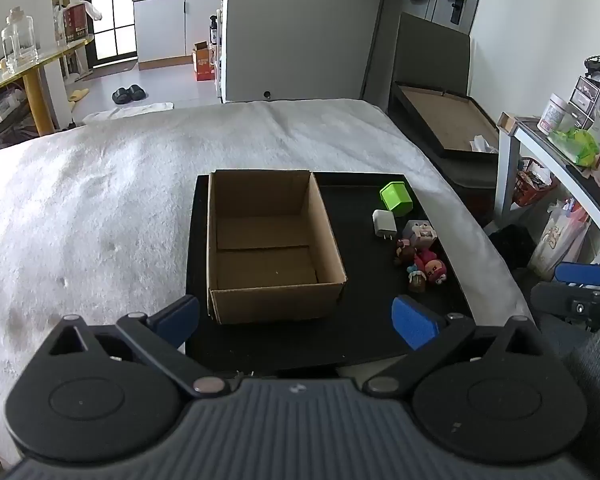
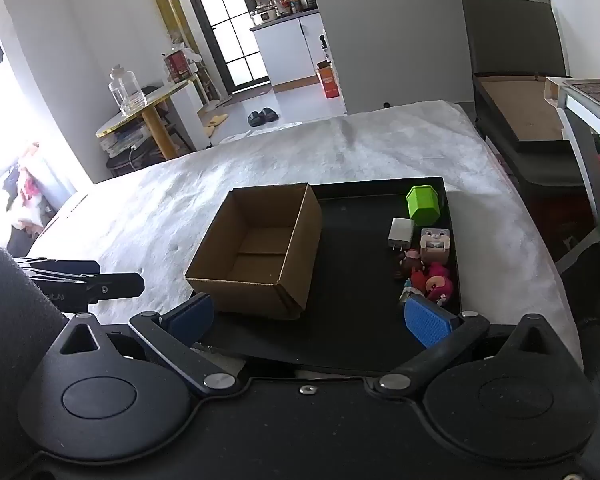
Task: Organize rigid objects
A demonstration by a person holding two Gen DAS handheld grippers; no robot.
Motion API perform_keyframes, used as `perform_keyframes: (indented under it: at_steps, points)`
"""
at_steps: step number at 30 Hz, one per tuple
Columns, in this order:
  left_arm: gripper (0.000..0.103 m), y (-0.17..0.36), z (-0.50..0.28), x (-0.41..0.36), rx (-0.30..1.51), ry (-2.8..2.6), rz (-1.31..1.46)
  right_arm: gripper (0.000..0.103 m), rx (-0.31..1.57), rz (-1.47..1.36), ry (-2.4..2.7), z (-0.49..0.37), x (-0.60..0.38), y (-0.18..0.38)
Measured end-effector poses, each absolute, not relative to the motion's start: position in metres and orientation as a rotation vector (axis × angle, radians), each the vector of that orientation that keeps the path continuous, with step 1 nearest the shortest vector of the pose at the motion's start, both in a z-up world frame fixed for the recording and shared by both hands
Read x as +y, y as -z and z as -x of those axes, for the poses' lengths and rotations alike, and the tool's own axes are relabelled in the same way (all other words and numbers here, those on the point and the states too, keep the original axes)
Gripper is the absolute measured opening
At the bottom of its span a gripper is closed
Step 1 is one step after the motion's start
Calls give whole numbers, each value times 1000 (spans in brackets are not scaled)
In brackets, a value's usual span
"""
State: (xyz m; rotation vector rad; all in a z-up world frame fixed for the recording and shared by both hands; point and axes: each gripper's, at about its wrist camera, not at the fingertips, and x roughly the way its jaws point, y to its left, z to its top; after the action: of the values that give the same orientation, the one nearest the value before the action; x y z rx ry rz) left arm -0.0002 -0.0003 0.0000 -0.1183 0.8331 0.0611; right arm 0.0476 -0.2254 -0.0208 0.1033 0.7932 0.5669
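On the tray [image 1: 364,340], the box [image 1: 274,248] sits left of the toys [image 1: 418,258].

Daylit room, sharp focus; blown-out glare at left edge of right wrist view; fisheye bending, dark vignette corners.

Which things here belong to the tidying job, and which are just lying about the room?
Part of the job:
cardboard box
green block
white charger
square-headed toy
small figures
black tray
left gripper
right gripper

Just lying about:
glass jars
black slippers
red carton
white bedcover
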Motion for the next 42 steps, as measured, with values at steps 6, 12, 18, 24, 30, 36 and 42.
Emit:
perform_keyframes:
  at_steps: [6, 12, 18, 24, 30, 36, 42]
  points:
    - [102, 0, 1, 0, 826, -59, 123, 103, 790, -115, -567, -48, -229, 22]
    - [102, -2, -2, 1, 825, -58, 127, 103, 772, -58, -562, -46, -215, 19]
    - [102, -8, 3, 0, 800, -62, 124, 103, 763, -42, -562, -46, -217, 15]
    - [102, -11, 2, -2, 803, -69, 121, 103, 765, -44, -549, -45, -219, 13]
    - [102, -10, 3, -1, 802, -71, 116, 103, 770, -47, -539, -44, -220, 12]
    - [102, -11, 5, -1, 797, -77, 114, 103, 774, -50, -535, -43, -219, 13]
    - [102, -11, 5, 0, 800, -78, 123, 103, 762, -32, -528, -43, -219, 12]
